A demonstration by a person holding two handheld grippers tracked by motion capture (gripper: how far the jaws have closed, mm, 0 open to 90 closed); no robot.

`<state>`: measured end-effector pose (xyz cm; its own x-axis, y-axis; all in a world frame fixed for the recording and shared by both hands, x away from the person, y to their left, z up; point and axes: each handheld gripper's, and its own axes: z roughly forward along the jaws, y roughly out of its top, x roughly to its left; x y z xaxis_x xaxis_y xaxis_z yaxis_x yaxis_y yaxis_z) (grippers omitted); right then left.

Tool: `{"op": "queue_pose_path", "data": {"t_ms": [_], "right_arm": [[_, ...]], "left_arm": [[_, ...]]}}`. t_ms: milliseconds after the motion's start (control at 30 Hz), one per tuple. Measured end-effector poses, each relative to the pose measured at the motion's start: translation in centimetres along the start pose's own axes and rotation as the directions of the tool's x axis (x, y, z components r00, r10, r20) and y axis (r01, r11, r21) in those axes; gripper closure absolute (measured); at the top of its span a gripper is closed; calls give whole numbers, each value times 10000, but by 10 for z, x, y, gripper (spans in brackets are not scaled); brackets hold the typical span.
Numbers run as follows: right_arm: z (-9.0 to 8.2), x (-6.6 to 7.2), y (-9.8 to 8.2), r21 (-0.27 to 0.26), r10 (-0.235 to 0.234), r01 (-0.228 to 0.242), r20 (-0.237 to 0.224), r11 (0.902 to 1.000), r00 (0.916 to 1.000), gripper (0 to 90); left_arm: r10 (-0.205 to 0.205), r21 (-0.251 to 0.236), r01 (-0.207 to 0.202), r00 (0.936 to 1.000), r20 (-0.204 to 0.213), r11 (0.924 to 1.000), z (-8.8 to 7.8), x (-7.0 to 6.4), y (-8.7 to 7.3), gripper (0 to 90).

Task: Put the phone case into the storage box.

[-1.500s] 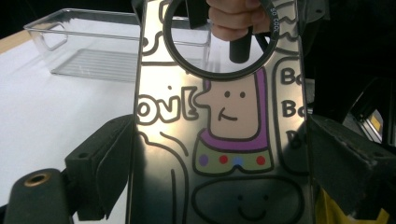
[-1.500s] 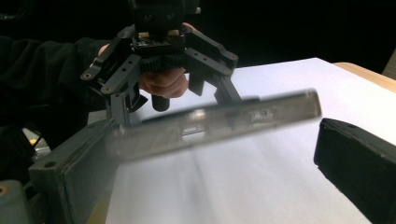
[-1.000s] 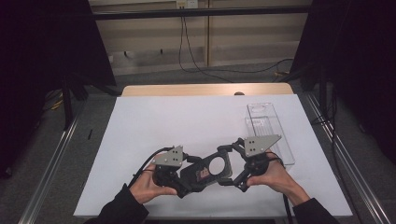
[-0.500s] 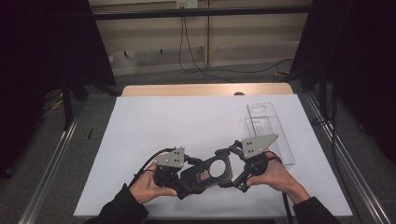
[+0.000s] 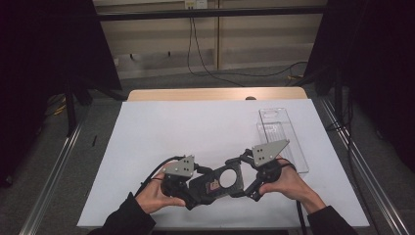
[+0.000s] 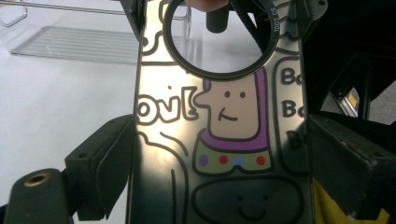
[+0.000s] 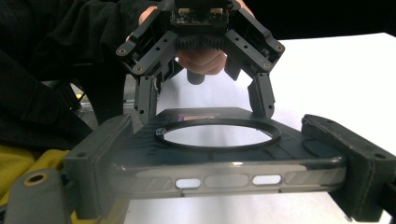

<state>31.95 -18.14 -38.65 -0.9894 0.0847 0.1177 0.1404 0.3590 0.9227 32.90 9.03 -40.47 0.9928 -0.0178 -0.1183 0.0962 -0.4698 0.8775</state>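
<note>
**A:** Status on the grip?

**B:** Both of mine are on the phone case [image 5: 221,182]. Left gripper [image 5: 192,188] clamps one end, right gripper [image 5: 244,180] the other, so the case spans between them just above the white table [image 5: 195,132], near my edge of it.

**A:** Jaws?

**B:** Closed down on the case on both sides. In the left gripper view the case [image 6: 219,130] sits squarely between my jaws, pads against its long edges. In the right gripper view the rim with the button cut-outs [image 7: 229,179] lies directly ahead of the camera, jaws pinching at either side of it.

**A:** Why two-handed?

**B:** My read: the case is thin and flexy, and one grip would let it sag or twist. Holding both ends keeps it flat and steady for a hand-off or placement.

**A:** Orientation?

**B:** Long axis runs gripper to gripper, straight ahead of the left one, pointing at the right. Lies roughly flat. Printed cartoon side faces the left camera; ring [image 6: 215,39] sits at the end far from the left jaws, toward the right gripper.

**A:** Anything nearby?

**B:** Clear plastic tray [image 5: 281,137], beyond the right gripper, apart from it. Likely destination, but that's a guess.
</note>
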Motion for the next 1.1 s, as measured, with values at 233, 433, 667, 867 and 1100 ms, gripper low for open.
{"op": "queue_pose_path", "data": {"t_ms": [233, 433, 667, 867, 1100], "right_arm": [[0, -2, 1, 82, 161, -161, -29, 9998, 9999, 115], [0, -2, 1, 175, 273, -273, 12, 9995, 9996, 117], [1, -1, 4, 219, 295, -298, 143, 9993, 9995, 119], [1, -2, 4, 272, 354, -360, 241, 9990, 9991, 120], [-4, -3, 3, 247, 528, -542, 535, 9982, 9972, 120]], "left_arm": [[-57, -17, 57, 10000, 15, 10000, 1, 1, -1, 121], [-125, -39, 125, 9999, -74, 9999, 2, 2, -2, 116], [-113, -183, 107, 9994, -333, 9998, 3, 0, -3, 105], [-195, -329, 170, 9968, -771, 9993, 3, 0, -3, 41], [-349, -479, 295, 9928, -1145, 9984, -1, -2, -7, 37]]}}
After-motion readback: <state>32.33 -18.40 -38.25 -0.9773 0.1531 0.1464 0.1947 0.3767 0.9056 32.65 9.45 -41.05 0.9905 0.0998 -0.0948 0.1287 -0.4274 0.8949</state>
